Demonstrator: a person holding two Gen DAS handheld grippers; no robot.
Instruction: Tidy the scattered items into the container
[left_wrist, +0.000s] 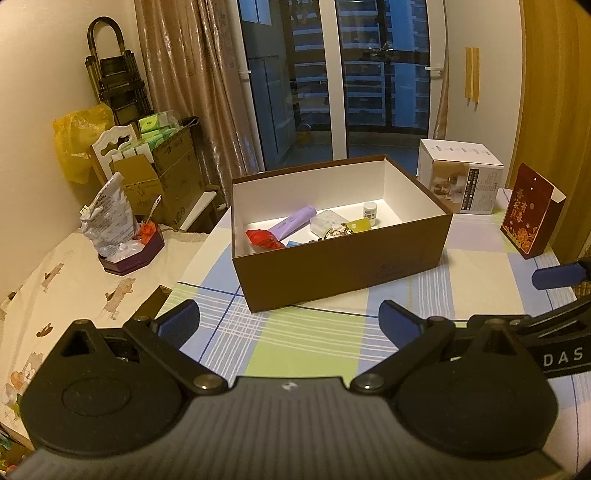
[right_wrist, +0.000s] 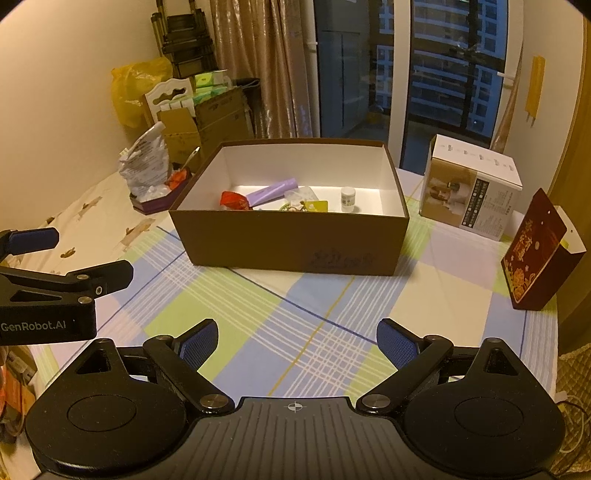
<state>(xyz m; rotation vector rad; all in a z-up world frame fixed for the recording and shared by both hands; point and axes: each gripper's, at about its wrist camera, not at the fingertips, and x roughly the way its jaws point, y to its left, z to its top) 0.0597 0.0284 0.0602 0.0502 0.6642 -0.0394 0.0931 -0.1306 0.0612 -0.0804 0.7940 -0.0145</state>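
Brown box (left_wrist: 343, 258) interior clearest leftward; printed front only rightward.

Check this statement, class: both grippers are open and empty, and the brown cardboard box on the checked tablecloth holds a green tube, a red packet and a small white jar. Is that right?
Not quite. The tube lying in the brown cardboard box is purple, not green, as the right wrist view shows. The rest holds: the red packet and small white jar are inside, and the left gripper and right gripper are open and empty.
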